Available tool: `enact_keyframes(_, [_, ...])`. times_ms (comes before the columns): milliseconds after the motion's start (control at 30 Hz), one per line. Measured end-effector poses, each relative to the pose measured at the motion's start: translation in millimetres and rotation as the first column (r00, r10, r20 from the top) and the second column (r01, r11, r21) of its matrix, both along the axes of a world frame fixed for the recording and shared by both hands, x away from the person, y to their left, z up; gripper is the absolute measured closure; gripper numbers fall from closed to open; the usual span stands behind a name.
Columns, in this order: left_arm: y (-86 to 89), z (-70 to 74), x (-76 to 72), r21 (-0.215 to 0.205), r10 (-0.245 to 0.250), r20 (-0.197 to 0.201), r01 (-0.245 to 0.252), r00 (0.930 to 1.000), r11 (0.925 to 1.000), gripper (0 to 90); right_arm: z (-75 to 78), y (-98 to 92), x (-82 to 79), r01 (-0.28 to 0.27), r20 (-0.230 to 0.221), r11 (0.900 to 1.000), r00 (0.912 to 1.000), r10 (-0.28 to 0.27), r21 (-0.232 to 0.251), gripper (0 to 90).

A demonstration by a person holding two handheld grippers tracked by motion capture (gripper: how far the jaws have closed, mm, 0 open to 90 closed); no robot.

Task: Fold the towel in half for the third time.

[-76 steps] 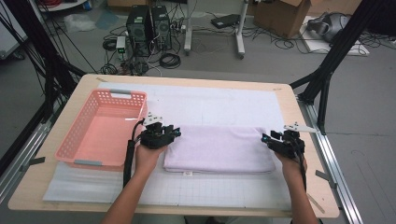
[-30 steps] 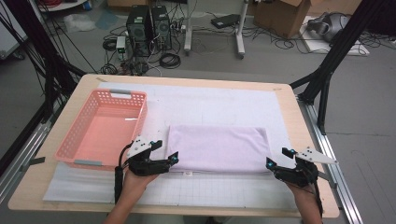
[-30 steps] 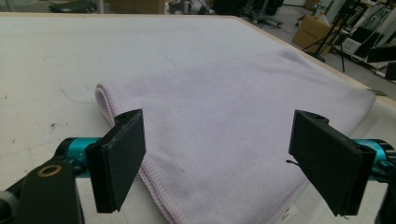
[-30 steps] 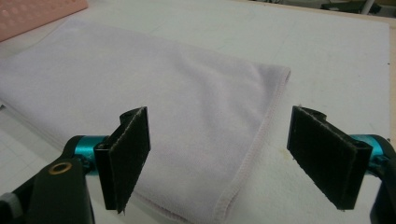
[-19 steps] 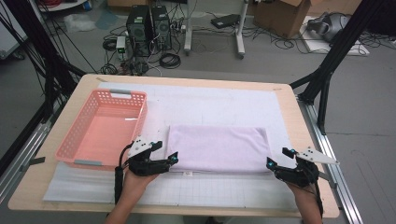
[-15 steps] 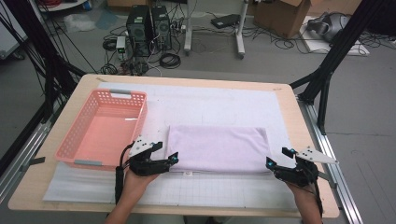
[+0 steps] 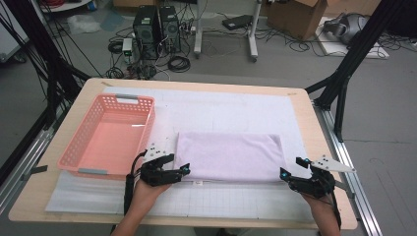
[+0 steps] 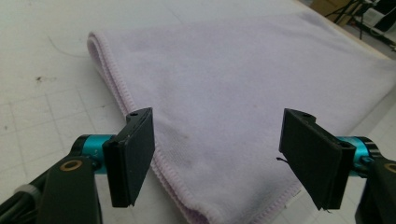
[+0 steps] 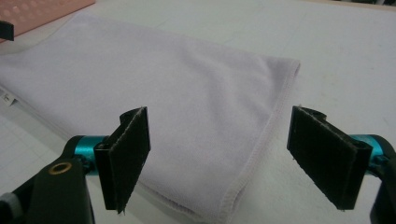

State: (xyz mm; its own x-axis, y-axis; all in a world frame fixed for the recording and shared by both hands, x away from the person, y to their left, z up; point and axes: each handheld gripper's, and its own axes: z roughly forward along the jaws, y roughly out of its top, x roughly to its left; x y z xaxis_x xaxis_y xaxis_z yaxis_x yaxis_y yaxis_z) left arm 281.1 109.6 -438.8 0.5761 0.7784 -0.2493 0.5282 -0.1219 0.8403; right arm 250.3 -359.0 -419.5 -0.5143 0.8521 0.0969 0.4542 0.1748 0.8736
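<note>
A folded pale lilac towel (image 7: pixel 228 156) lies flat on the white mat in the middle of the table. My left gripper (image 7: pixel 179 164) sits at the towel's near left corner. In the left gripper view the gripper (image 8: pixel 217 163) is open and its jaws have just been closing a little. The towel corner (image 8: pixel 224 84) lies between and below the pads, which do not press on it. My right gripper (image 7: pixel 290 167) is at the near right corner. In the right gripper view it (image 9: pixel 219 158) stands open over the towel's hemmed edge (image 9: pixel 163 79).
A pink plastic basket (image 7: pixel 123 98), with nothing in it, stands on the left of the table, close to the towel's left end; its corner (image 9: pixel 46 11) also shows in the right gripper view. The white gridded mat (image 7: pixel 236 201) runs to the near table edge.
Since the earliest frame both hands have drawn back from the towel's sides to its near corners. Over the last second they have hardly moved.
</note>
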Motion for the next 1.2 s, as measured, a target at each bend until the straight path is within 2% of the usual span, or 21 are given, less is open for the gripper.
enact_keyframes(233, [1.8, -6.4, 3.3, 0.026, 0.047, -0.048, -0.045, 0.9977, 0.9986, 32.8, -0.6, 4.1, 2.1, -0.011, -0.011, 1.0, 0.9999, 0.011, -0.009, 20.2])
enact_keyframes(333, [0.7, -8.1, 4.6, 0.043, 0.054, -0.062, -0.051, 0.9966, 0.9978, 35.8, -0.4, 7.3, 3.9, -0.006, -0.013, 1.0, 0.9999, 0.006, -0.007, 20.1])
enact_keyframes(500, [-1.2, -12.0, 4.8, 0.064, 0.066, -0.095, -0.061, 0.9933, 0.9961, 39.3, 1.8, 15.4, 7.5, -0.034, -0.011, 0.999, 0.9994, 0.033, -0.012, 20.1])
enact_keyframes(633, [-0.8, -11.9, 3.9, 0.072, 0.073, -0.094, -0.066, 0.9929, 0.9952, 42.4, 4.8, 22.1, 11.9, -0.043, -0.004, 0.999, 0.9991, 0.043, -0.011, 20.2])
enact_keyframes(800, [-1.0, -11.9, 1.5, 0.104, 0.06, -0.078, -0.052, 0.9952, 0.9932, 47.2, 10.4, 33.0, 16.2, -0.071, 0.01, 0.997, 0.9974, 0.071, -0.021, 20.2])
enact_keyframes(867, [-1.7, -11.8, 0.6, 0.109, 0.052, -0.076, -0.043, 0.9957, 0.9931, 52.5, 12.0, 37.6, 18.4, -0.082, 0.016, 0.996, 0.9965, 0.082, -0.028, 20.1])
enact_keyframes(900, [-4.0, -11.8, -1.1, 0.128, 0.05, -0.065, -0.041, 0.9967, 0.9909, 53.6, 12.2, 39.3, 20.0, -0.09, 0.019, 0.995, 0.9957, 0.09, -0.033, 20.1])
enact_keyframes(933, [-5.0, -11.8, -1.4, 0.126, 0.045, -0.065, -0.037, 0.9969, 0.9913, 56.2, 12.5, 41.9, 21.4, -0.095, 0.009, 0.995, 0.9954, 0.095, -0.026, 20.2])
enact_keyframes(1000, [-6.3, -11.8, -1.7, 0.129, 0.048, -0.069, -0.039, 0.9964, 0.9908, 60.7, 12.7, 46.0, 27.6, -0.103, -0.001, 0.994, 0.9947, 0.103, -0.025, 20.2])
enact_keyframes(1200, [-8.2, -11.9, -2.3, 0.099, 0.035, -0.092, -0.026, 0.9952, 0.9948, 74.6, 13.0, 63.5, 58.1, -0.124, -0.041, 0.992, 0.9913, 0.125, 0.006, 20.3])
